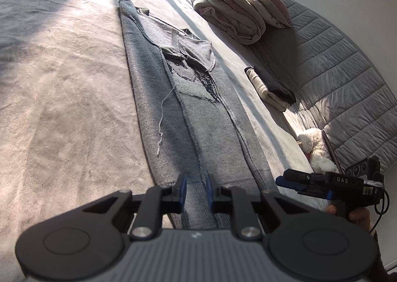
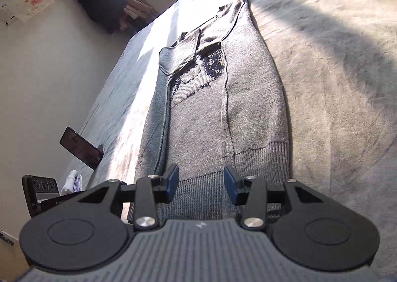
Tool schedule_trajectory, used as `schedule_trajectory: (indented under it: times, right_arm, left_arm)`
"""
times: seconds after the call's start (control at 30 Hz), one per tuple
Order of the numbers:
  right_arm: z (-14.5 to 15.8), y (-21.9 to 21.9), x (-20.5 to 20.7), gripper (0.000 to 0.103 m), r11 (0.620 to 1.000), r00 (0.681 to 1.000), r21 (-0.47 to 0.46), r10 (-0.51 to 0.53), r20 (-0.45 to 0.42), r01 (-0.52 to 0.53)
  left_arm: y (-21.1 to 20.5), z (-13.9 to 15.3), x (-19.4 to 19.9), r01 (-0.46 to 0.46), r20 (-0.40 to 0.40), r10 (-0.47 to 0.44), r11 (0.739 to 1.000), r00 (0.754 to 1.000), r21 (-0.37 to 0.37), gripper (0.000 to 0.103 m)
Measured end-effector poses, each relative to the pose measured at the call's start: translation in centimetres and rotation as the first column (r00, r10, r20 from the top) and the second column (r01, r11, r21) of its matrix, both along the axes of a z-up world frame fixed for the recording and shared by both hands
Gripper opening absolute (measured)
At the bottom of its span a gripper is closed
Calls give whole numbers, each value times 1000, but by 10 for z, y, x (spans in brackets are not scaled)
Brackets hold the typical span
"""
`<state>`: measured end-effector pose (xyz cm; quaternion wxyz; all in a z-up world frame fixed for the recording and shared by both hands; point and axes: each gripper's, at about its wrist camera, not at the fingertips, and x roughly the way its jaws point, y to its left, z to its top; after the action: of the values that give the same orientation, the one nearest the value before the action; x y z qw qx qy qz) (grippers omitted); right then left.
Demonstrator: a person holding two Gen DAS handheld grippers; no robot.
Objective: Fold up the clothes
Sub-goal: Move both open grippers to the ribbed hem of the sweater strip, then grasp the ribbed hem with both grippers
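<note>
Grey sweater [image 2: 218, 108] flat, both grippers low at hem

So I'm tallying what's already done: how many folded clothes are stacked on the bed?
2: a cream folded garment with a dark folded garment lying on it, right of the grey sweater. More may be hidden within the stack.

Left wrist view: taken from low over the bed [image 1: 62, 83], at the hem of the sweater [image 1: 198, 113], facing along its length toward the pillows [image 1: 243, 6]; headboard [image 1: 335, 66] seen at right. The left gripper [image 1: 196, 191] is filling the near foreground; the right gripper [image 1: 285, 180] is being caught at the right edge.

Right wrist view: taken from the same hem end, close and low, facing up the sweater [image 2: 218, 98] toward a wall [image 2: 37, 78] at left. The sweater and bed are being shared by both.
</note>
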<state>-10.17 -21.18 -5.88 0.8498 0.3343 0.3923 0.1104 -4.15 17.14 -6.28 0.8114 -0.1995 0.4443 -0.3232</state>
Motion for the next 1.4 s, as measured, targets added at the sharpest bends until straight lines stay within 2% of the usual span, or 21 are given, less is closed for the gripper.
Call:
schedule_trajectory:
  times: [0.1,0.27,0.5,0.63,0.8,0.9,0.93,1.0,1.13,1.23,1.3,1.4]
  right_arm:
    - [-6,-25,-9,45,998,998,-5,-59,-13,59]
    - [-21,-54,-20,45,993,992,13,-115,-44,116]
    - [-49,-71,-20,43,976,992,196,-79,-95,97]
    - [-51,-69,-16,42,974,995,218,-35,-91,55]
    - [-46,-57,-11,31,973,997,230,11,-77,7]
    - [-42,-52,-8,17,970,997,242,23,-69,-6]
    - [-41,-50,-6,12,969,997,246,28,-66,-10]
    - [-39,-46,-4,11,967,997,255,36,-61,-19]
    - [-32,-39,1,11,962,998,270,49,-48,-34]
    - [-15,-36,13,11,961,999,274,36,-32,-25]
    - [-6,-35,26,11,962,999,273,26,-27,-17]
    - [3,-45,53,11,969,999,247,19,-28,-12]
  left_arm:
    - [10,-8,3,-29,-46,29,1000,999,5,18]
    - [13,-29,7,-22,-166,14,999,986,-49,18]
    - [3,-49,9,16,-238,-47,991,970,-129,18]
    - [-1,-56,5,33,-240,-74,984,968,-173,19]
    - [-11,-56,-2,81,-230,-123,979,965,-185,16]
    - [-15,-57,-1,75,-245,-126,975,961,-209,13]
    - [-16,-56,-2,72,-247,-127,973,961,-221,8]
    - [-17,-54,-2,67,-246,-129,967,961,-245,8]
    - [-15,-46,2,45,-239,-128,944,962,-326,8]
    - [-15,-40,8,13,-236,-110,926,965,-378,8]
    - [-15,-38,13,-26,-239,-82,909,968,-415,8]
    - [-14,-42,23,-134,-267,7,879,964,-457,8]
